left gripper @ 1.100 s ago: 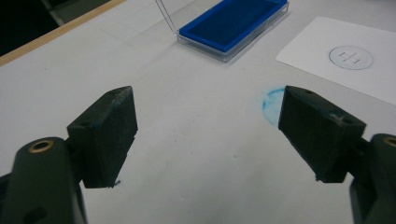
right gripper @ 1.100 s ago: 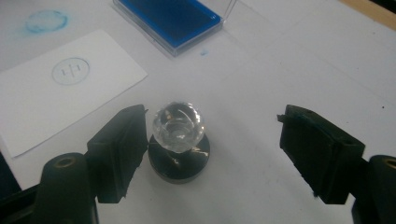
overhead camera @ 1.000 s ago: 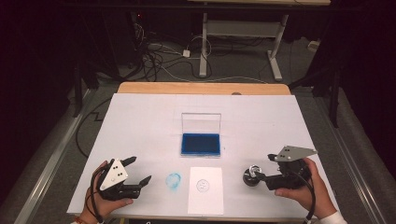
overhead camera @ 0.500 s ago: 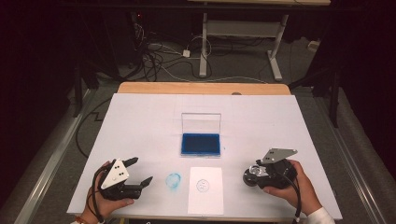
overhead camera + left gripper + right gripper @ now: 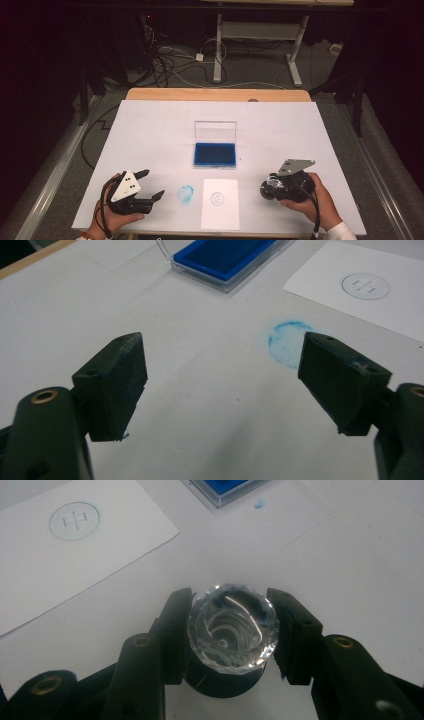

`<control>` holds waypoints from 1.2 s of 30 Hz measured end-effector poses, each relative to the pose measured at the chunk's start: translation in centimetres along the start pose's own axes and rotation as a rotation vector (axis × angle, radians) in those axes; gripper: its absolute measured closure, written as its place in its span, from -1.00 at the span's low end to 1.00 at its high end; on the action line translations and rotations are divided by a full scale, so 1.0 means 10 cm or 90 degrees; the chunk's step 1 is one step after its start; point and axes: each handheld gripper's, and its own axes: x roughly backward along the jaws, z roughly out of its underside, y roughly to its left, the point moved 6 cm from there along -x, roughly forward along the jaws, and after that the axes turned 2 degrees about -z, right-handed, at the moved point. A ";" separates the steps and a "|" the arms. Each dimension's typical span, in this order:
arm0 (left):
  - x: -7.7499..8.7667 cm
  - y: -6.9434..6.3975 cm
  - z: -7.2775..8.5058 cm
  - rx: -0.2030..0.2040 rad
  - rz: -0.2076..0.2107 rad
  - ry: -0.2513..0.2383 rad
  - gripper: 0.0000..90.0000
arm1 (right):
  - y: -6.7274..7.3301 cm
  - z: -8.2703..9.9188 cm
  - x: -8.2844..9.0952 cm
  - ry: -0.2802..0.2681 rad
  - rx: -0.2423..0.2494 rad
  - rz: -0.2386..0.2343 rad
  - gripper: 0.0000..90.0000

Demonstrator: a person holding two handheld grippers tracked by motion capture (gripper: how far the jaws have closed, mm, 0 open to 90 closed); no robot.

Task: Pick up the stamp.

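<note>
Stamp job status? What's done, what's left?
Done: ink pad sits open, and the paper already carries one round print. In hand: the right tongs have just closed on the clear-topped stamp, standing on the table. The left tongs wait open. Left, probably: inking and stamping.

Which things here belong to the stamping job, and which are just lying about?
In the job:
- right gripper, shut on the stamp
- blue ink pad, lid open
- paper sheet with a round print

Lying about:
- left gripper, open
- blue smudge on the table
</note>
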 end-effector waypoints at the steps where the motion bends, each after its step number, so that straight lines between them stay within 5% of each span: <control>1: 0.00 0.00 0.00 -0.001 0.000 0.002 -0.57 | 0.00 0.00 0.00 0.000 0.001 0.001 0.24; 16: -0.02 -0.01 0.01 -0.001 0.009 0.007 -0.57 | 0.00 -0.01 0.00 -0.009 0.008 0.013 0.26; 36: 0.03 0.10 0.06 -0.011 -0.023 0.016 -0.54 | -0.06 -0.04 0.17 -0.057 0.007 0.029 0.26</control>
